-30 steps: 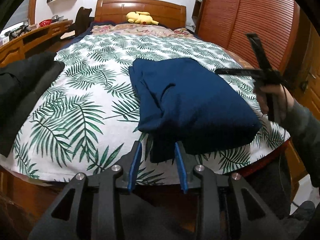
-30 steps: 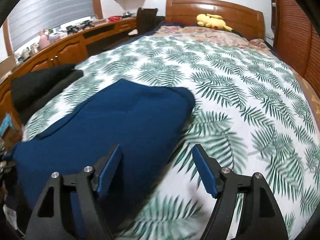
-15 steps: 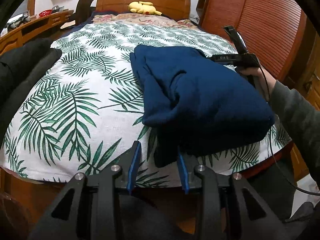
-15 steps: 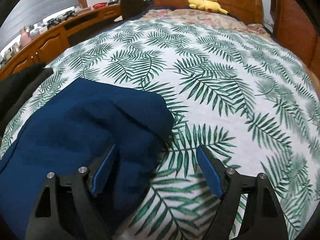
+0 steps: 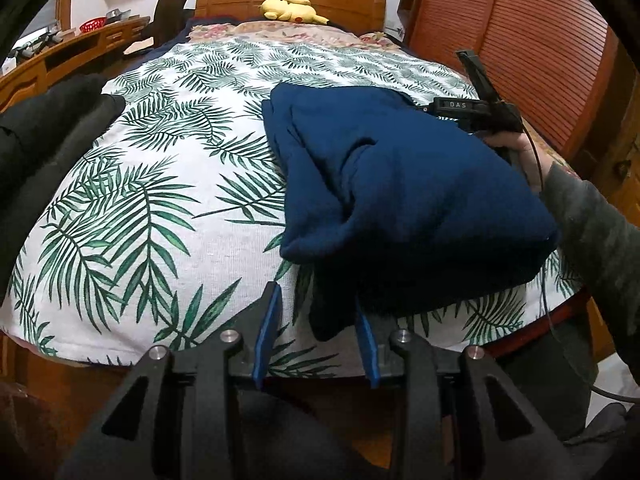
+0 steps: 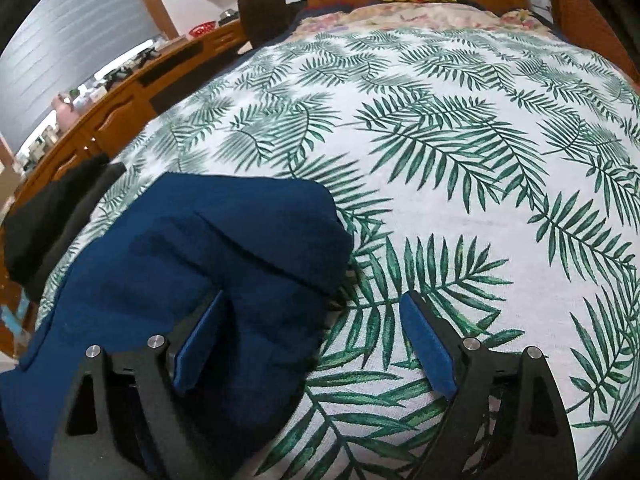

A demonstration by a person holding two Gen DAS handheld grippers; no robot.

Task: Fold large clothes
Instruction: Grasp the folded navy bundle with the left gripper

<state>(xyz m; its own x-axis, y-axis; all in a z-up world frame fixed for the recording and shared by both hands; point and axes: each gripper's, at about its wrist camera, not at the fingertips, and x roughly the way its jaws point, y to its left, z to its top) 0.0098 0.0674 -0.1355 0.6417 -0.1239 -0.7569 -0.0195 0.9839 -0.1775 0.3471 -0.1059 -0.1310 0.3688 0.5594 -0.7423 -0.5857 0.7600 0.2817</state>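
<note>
A dark blue garment point(image 5: 400, 184) lies folded in a thick bundle on the right half of the bed; it also shows in the right wrist view point(image 6: 192, 272). My left gripper point(image 5: 316, 312) is open at the bed's near edge, its jaws either side of a hanging corner of the garment. My right gripper point(image 6: 316, 312) is open and low over the garment's far right corner, its left finger point(image 6: 200, 332) against the cloth. The right gripper's body point(image 5: 476, 108) shows in the left wrist view at the garment's far right edge.
The bed has a white spread with green palm leaves point(image 5: 160, 184). A black garment point(image 5: 44, 132) lies at the bed's left edge. A yellow plush toy point(image 5: 292, 10) sits by the headboard. A wooden desk point(image 6: 120, 96) runs along the left, a slatted wardrobe point(image 5: 520, 40) on the right.
The right gripper has come down and forward to the garment's far right corner. The left gripper has edged closer to the hanging corner. The garment's near left part has bunched up.
</note>
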